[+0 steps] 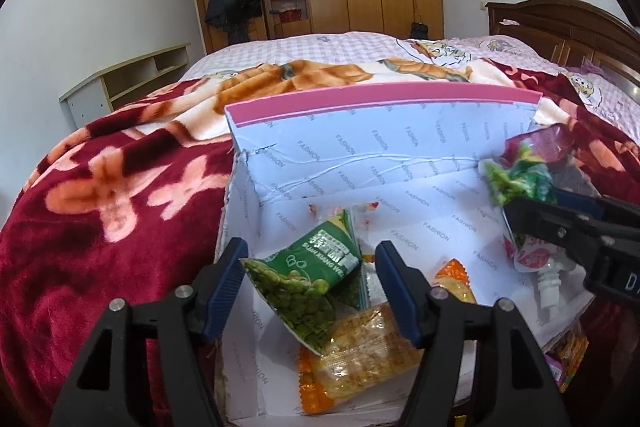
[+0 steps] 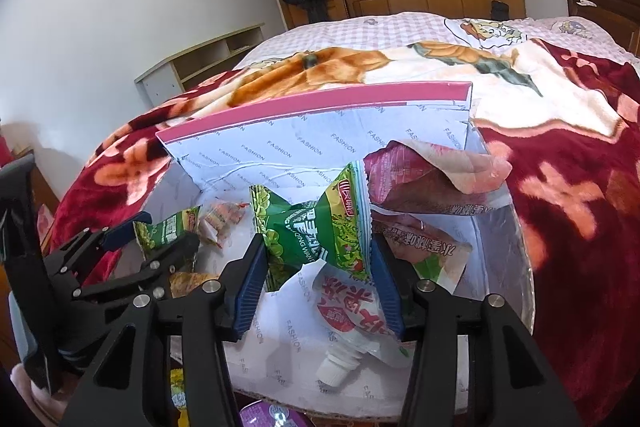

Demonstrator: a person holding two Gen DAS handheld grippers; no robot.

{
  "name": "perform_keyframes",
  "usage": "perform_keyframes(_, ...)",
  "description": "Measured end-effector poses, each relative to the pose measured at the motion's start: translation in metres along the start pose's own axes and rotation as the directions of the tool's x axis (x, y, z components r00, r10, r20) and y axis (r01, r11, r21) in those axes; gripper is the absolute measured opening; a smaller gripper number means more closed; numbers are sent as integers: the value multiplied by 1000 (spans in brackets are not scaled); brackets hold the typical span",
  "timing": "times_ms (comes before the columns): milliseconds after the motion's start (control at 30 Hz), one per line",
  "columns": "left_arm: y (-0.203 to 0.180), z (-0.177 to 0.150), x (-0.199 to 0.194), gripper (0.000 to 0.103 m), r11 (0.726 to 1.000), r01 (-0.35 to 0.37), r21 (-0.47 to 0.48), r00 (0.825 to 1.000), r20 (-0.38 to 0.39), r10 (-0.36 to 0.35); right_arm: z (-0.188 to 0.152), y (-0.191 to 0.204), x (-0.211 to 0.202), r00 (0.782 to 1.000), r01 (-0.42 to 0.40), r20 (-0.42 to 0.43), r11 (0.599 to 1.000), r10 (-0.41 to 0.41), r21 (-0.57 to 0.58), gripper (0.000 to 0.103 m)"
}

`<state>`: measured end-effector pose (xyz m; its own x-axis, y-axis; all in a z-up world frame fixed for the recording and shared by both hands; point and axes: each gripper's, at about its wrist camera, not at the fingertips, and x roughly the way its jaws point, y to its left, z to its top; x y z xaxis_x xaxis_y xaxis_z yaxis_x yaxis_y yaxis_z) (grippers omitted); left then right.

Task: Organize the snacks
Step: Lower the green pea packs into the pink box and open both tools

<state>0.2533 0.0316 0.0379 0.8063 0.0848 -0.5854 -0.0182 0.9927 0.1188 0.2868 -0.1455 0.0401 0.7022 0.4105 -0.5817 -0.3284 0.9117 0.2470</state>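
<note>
Hovering over the open box (image 1: 352,147) on the bed: left gripper (image 1: 312,279) fingers apart, green pea packet (image 1: 308,279) lying loose between them on the box floor, no pad contact visible. Right gripper (image 2: 316,279) fingers also parted around a green candy bag (image 2: 316,231); cannot tell if it's pinched. White spouted pouch (image 2: 344,331) lies under that bag, orange cracker packet (image 1: 360,351) beside the pea packet.

We see a green pea packet (image 1: 308,279) tilted over a clear orange-edged cracker packet (image 1: 360,359) inside the white pink-rimmed cardboard box (image 1: 400,135).
</note>
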Motion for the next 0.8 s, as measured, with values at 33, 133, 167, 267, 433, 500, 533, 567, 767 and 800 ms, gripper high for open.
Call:
perform_keyframes(33,-1,0,0,73,1000,3,-1,1000,0,-3,-1,0,0,1000,4,3,1000,-4,-5,61)
perform_keyframes(133,0,1,-1,75,1000,15,-22,1000,-2,-15,-2,0,-4,1000,13,18,1000,-13,-10,71)
perform_keyframes(167,0,1,-2,76,999,20,-29,1000,-2,-20,-2,-1,-6,1000,16,24,1000,-16,-8,74)
perform_keyframes(267,3,1,-6,76,997,47,-56,999,-9,-48,-3,1,-13,999,3,35,1000,-2,-21,76)
perform_keyframes(433,7,1,-15,80,989,113,-100,993,-19,-116,-5,8,-29,998,2,69,999,2,-54,76)
perform_keyframes(500,6,1,-21,86,989,115,-96,993,-7,-117,-6,9,-35,997,1,73,999,2,-53,76)
perform_keyframes(533,6,0,-25,88,990,107,-92,994,5,-107,-7,9,-37,997,1,74,999,3,-50,76)
perform_keyframes(567,6,0,-29,89,991,102,-90,995,14,-101,-8,9,-40,997,3,75,999,1,-47,76)
perform_keyframes(767,8,-4,-52,89,986,129,-102,991,36,-126,-14,14,-61,995,14,95,999,-9,-45,76)
perform_keyframes(800,8,-5,-56,89,986,131,-102,991,40,-127,-15,15,-65,995,16,99,999,-11,-46,76)
